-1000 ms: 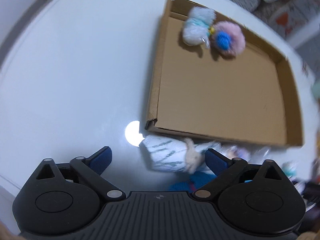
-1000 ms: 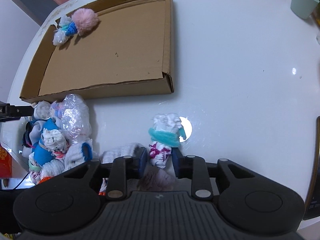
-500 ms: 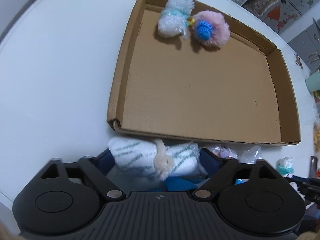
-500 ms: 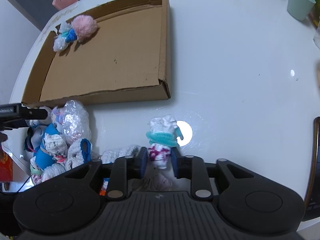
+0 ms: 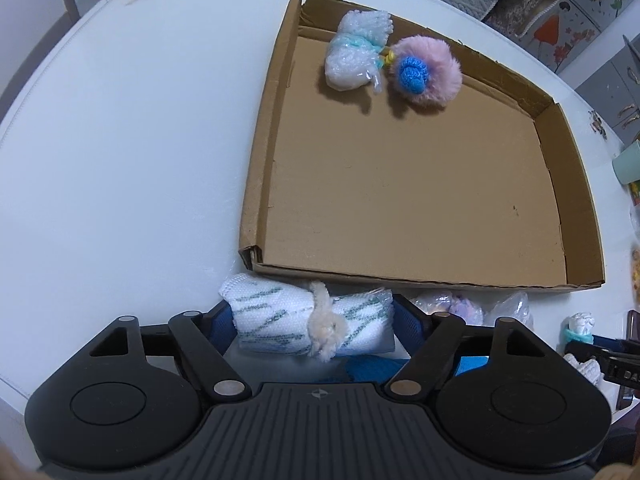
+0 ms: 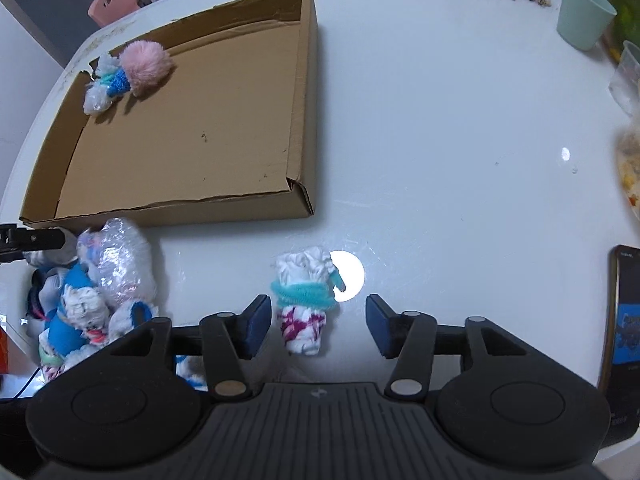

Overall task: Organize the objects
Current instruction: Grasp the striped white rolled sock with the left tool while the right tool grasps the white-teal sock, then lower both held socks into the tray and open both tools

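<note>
Left gripper (image 5: pixel 312 320) jaws closing, apparently gripping the striped roll (image 5: pixel 308 326); right gripper (image 6: pixel 316 326) jaws opening, the teal-banded bundle (image 6: pixel 306 300) lying loose between them.

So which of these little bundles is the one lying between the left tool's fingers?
Start at the flat cardboard tray on the white table and go to its near left corner. Just outside that corner a white roll lies crosswise between the closing jaws of the left gripper. Unlike the two fluffy bundles in the tray, it has green dashes and a cream fuzzy tie knotted round its middle.
</note>
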A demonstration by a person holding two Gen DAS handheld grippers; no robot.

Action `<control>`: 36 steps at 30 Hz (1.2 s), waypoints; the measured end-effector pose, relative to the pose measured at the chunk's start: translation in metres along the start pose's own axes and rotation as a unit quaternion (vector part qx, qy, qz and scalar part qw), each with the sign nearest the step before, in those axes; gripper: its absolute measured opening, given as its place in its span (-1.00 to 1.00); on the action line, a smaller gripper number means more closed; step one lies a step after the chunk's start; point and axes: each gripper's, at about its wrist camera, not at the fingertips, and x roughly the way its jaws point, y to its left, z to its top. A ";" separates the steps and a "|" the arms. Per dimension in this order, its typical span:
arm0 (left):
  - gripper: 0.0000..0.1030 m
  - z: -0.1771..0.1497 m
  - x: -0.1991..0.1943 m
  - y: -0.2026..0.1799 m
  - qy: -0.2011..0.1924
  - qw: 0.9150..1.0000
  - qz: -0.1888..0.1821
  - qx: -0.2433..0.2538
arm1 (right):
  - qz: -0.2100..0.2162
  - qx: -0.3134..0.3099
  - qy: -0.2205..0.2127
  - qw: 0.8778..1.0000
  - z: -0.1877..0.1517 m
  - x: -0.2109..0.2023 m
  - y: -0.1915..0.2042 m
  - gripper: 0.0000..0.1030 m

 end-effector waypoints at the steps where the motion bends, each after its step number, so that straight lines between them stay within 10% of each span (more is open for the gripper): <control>1: 0.57 0.000 -0.002 0.000 -0.003 1.000 0.003 0.002 | -0.004 -0.009 -0.001 1.000 0.000 0.001 0.002 -0.17; 3: 0.56 0.000 -0.005 0.002 -0.010 1.000 0.008 0.004 | -0.003 -0.025 -0.002 1.000 -0.002 -0.001 0.005 -0.49; 15: 0.56 0.000 -0.076 0.004 -0.061 0.996 0.055 0.041 | 0.006 -0.016 -0.121 0.993 0.005 -0.067 -0.016 -0.51; 22: 0.56 0.046 -0.116 -0.036 -0.195 0.965 0.058 0.163 | 0.066 -0.069 -0.242 0.966 0.058 -0.088 0.041 -0.51; 36: 0.57 0.071 -0.004 -0.073 -0.176 0.924 0.100 0.325 | 0.151 -0.178 -0.153 0.960 0.137 0.018 0.127 -0.51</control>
